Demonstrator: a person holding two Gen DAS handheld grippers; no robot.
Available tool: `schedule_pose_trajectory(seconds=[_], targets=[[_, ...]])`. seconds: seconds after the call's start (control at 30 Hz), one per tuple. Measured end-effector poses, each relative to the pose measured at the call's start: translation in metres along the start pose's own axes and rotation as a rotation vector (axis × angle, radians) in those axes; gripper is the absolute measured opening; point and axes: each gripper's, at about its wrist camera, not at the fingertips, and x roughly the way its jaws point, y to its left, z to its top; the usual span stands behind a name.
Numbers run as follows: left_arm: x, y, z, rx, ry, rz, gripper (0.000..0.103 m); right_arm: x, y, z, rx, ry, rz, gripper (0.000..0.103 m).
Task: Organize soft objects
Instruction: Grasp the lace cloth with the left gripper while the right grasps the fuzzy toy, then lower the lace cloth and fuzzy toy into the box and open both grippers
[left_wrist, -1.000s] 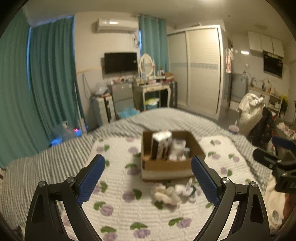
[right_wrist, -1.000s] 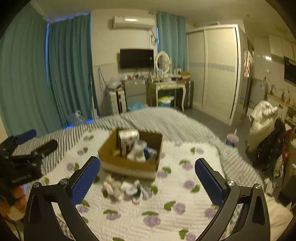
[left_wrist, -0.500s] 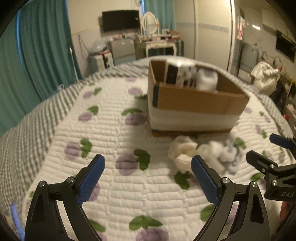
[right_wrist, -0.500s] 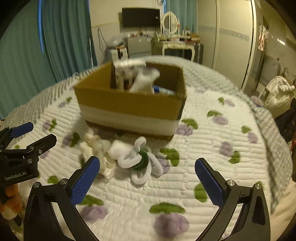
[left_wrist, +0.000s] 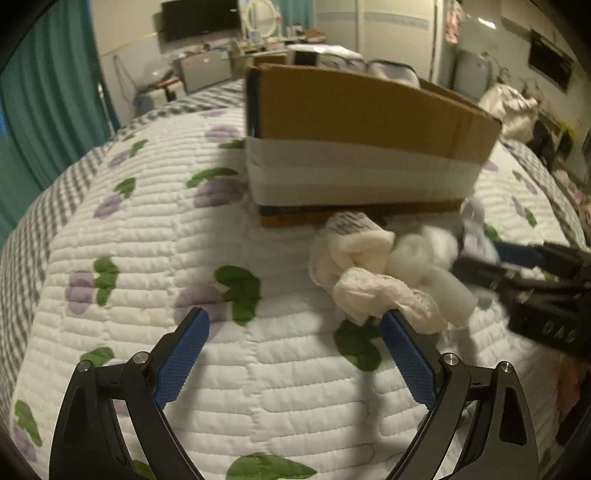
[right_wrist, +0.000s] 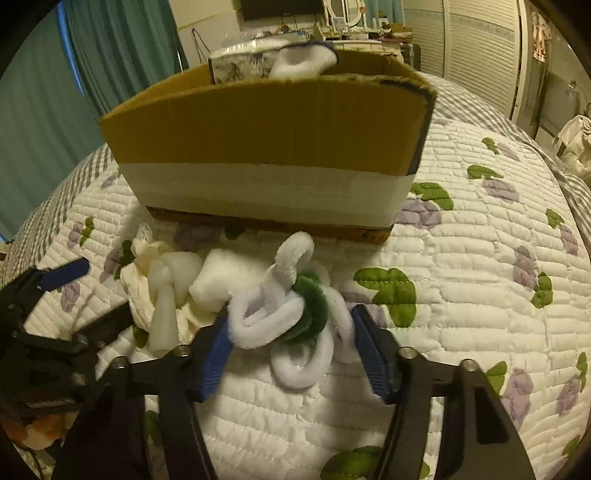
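A pile of soft items lies on the quilt in front of a cardboard box (left_wrist: 369, 110) (right_wrist: 266, 122). Cream cloth bundles (left_wrist: 354, 258) (right_wrist: 162, 266) sit at the pile's left. A white and green fuzzy looped thing (right_wrist: 291, 306) sits at its right. My left gripper (left_wrist: 295, 325) is open, low over the quilt, its right finger (left_wrist: 406, 354) touching the cream bundle's near edge. My right gripper (right_wrist: 291, 336) is partly closed around the fuzzy loops, which lie between its blue pads. The box holds a patterned pack (right_wrist: 240, 62) and a white sock (right_wrist: 303, 59).
The quilted bedspread (left_wrist: 147, 240) (right_wrist: 480, 277) has purple and green flowers. Teal curtains (left_wrist: 48, 110) hang at the left. A dresser, TV and wardrobe stand behind the bed. Each gripper shows in the other's view (left_wrist: 535, 288) (right_wrist: 48, 314).
Both grippers have moved down and forward to the pile in front of the box. The right gripper's jaws have narrowed around the fuzzy loops; the left stays open.
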Motion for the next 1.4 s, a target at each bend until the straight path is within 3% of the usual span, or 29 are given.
schedule_pose_trajectory(seconds=[0.27, 0.47, 0.7, 0.87, 1.07, 1.4], targets=[[-0.003, -0.014, 0.002, 0.023, -0.001, -0.077, 0.094, -0.036, -0.011, -0.001, 0.036, -0.096, -0.006, 0.049], [0.006, -0.030, 0.020, 0.064, -0.034, -0.112, 0.094, -0.037, -0.018, -0.001, 0.062, -0.101, 0.012, 0.049], [0.012, -0.043, 0.024, 0.111, -0.022, -0.183, 0.041, -0.035, -0.022, -0.003, 0.072, -0.095, 0.013, 0.049], [-0.002, -0.042, 0.015, 0.108, -0.014, -0.182, 0.025, -0.044, -0.019, -0.004, 0.055, -0.106, -0.007, 0.049], [-0.032, -0.036, 0.006, 0.085, -0.019, -0.145, 0.021, -0.076, -0.010, -0.006, 0.055, -0.158, -0.001, 0.050], [-0.119, -0.025, 0.010, 0.035, -0.157, -0.108, 0.021, -0.155, 0.017, -0.011, 0.033, -0.277, 0.011, 0.050]])
